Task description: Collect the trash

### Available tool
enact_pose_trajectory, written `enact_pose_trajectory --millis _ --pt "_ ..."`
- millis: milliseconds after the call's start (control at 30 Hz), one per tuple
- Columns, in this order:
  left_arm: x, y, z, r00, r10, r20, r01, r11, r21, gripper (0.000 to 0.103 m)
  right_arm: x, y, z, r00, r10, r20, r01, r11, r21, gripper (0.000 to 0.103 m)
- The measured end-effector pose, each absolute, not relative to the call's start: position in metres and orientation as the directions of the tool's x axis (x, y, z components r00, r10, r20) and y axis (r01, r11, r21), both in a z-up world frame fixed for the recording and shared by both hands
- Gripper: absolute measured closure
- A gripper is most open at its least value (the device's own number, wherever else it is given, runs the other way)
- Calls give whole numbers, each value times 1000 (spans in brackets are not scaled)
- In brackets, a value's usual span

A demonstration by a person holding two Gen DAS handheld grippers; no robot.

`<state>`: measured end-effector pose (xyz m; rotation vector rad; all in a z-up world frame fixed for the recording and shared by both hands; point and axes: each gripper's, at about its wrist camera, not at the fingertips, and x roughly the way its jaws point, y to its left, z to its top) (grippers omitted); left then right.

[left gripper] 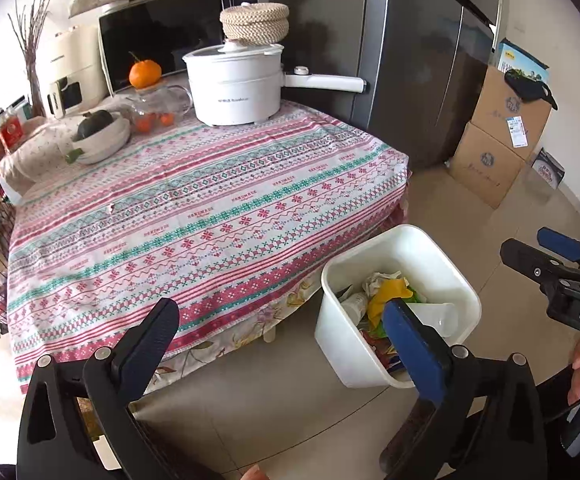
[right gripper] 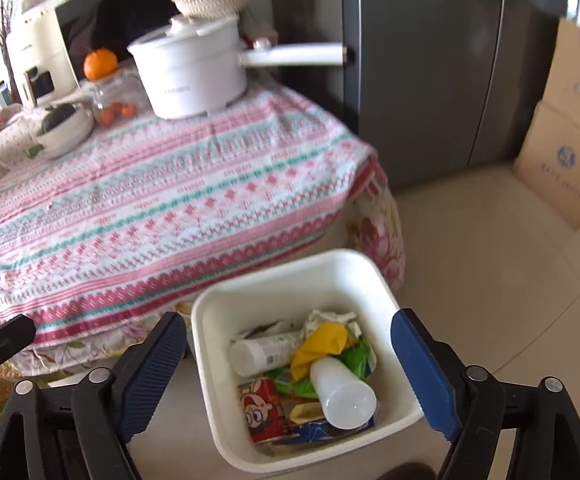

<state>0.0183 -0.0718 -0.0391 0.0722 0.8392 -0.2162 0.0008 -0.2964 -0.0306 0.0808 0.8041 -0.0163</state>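
While both grippers hang over the floor in front of the bench (left gripper: 210, 200), neither holds anything. Far left on the bench: a white bowl (left gripper: 102, 140) with a dark vegetable in it, then a glass jar (left gripper: 158, 106) with an orange (left gripper: 144, 73) on top. Right of that, a white electric pot (left gripper: 236, 84), handle pointing right, woven basket (left gripper: 254, 20) behind its lid. Striped pink-and-green cloth covers the bench top.

Left gripper (left gripper: 286, 332): jaws spread wide, empty, low over the tiled floor by the bench's near edge.

Right of the bench, on the floor, just beside the hanging cloth: white bin (right gripper: 274, 292). Inside it, 2 white bottles (right gripper: 341, 396) lying on their sides, a yellow wrapper (right gripper: 321, 344), crumpled paper, green and red packaging.

Right gripper (right gripper: 290, 364): jaws wide apart, empty, straddling the bin from above, 1 finger on each side of its rim in view; contact cannot be told.

Far right: grey fridge (left gripper: 429, 60), stacked cardboard boxes (left gripper: 497, 136).
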Motion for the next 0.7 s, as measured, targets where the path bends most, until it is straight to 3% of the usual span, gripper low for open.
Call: enact_pose_trajectory --millis 333,700 --pt "-6 -54 -23 706 -127 -697 135 990 -43 0 -34 -281 0 789 -97 -607 124 992 3 4" --pt "-12 -52 -11 752 -114 -650 130 991 -24 0 -34 -275 -2 788 -114 -605 125 992 -24 4"
